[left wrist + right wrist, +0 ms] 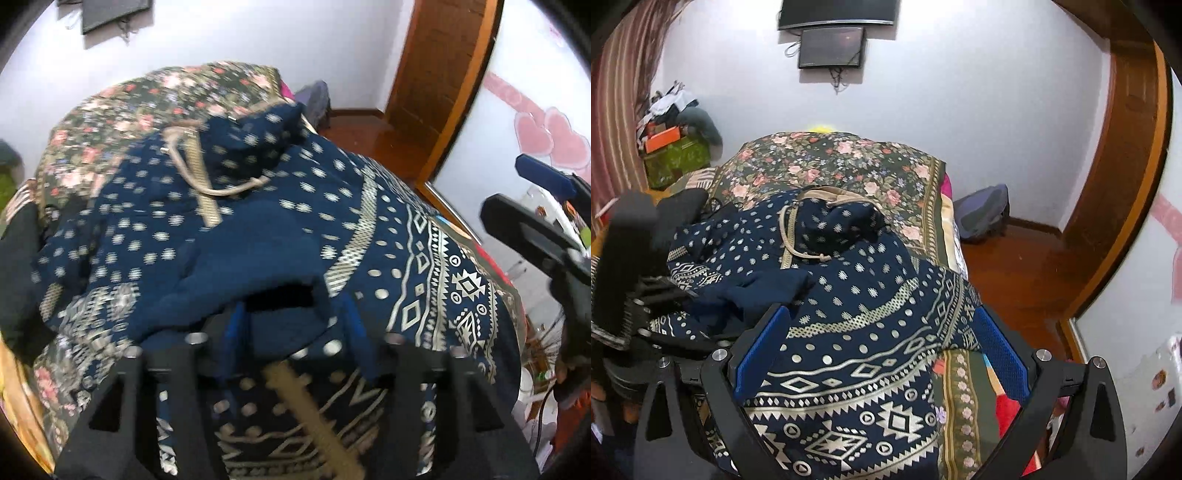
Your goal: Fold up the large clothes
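Note:
A large navy garment (258,206) with silver dots, geometric borders and beige trim lies crumpled on a floral bedspread (122,110). My left gripper (291,325) is shut on a plain navy fold of the garment, cloth bunched between its blue pads. In the right wrist view the same garment (857,302) spreads across the bed. My right gripper (882,354) is open, its blue pads (1001,358) wide apart over the patterned hem, holding nothing. The left gripper (646,295) shows at the left of that view.
A wooden door frame (1126,184) and brown floor (1015,266) lie to the right of the bed. A backpack (982,214) sits by the wall. A cluttered green box (676,158) stands at the left. Screens (831,44) hang on the far wall.

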`<state>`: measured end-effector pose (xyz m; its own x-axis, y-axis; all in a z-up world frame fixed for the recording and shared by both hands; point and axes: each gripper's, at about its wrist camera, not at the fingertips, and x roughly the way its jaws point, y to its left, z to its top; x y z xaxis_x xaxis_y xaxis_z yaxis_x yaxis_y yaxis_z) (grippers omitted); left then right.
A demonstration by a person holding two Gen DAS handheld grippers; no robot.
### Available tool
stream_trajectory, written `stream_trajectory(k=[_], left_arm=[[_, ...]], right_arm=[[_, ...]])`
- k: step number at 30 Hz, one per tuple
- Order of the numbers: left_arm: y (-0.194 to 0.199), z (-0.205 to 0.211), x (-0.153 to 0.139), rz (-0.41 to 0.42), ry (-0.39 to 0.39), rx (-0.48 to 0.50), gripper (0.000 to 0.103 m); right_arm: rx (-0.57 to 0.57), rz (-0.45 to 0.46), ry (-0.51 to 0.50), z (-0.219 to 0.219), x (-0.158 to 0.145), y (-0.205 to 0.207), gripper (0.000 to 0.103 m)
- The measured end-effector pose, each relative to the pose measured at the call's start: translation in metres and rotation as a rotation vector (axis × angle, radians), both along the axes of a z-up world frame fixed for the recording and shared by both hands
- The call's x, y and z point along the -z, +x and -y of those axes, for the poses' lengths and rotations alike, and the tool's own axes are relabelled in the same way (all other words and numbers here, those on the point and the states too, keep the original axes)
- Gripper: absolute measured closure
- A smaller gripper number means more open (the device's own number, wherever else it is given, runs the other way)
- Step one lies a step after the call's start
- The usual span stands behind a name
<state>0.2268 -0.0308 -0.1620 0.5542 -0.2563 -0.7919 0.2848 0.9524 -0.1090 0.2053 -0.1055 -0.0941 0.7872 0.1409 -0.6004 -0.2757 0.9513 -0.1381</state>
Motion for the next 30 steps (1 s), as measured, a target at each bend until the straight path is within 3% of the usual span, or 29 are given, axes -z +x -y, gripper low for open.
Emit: stream_trajectory(k=[3, 11, 19, 20, 23, 26, 30], left_arm=[[-0.011, -0.023, -0.010, 0.015, 0.022, -0.036, 0.046], [-0.042, -0.123, -0.024, 0.080, 0.113, -0.260, 0.044], [-0.067, -0.196, 0.001, 0.030, 0.120, -0.417, 0.044], [-0.069, -0.200, 0.005, 0.019, 0.115, -0.422, 0.044], [-0.071, -0.210, 0.022, -0.017, 0.114, -0.432, 0.044], [-0.066, -0.213, 0.039, -0.052, 0.112, -0.427, 0.044], [-0.052, -0.209, 0.061, -0.093, 0.127, -0.399, 0.044]], right_arm=[[-0.050, 0.001, -0.020, -0.017, 0.000, 0.004, 0.004], [-0.281, -0.054, -0.073, -0.085, 0.006, 0.016, 0.004], [-0.490, -0.221, -0.187, -0.166, 0.052, 0.030, 0.006], [-0.505, -0.246, -0.202, -0.173, 0.060, 0.033, 0.008], [-0.520, -0.309, -0.242, -0.186, 0.075, 0.044, 0.027], [-0.507, -0.357, -0.271, -0.189, 0.088, 0.057, 0.037], [-0.497, -0.442, -0.253, -0.187, 0.099, 0.068, 0.057]])
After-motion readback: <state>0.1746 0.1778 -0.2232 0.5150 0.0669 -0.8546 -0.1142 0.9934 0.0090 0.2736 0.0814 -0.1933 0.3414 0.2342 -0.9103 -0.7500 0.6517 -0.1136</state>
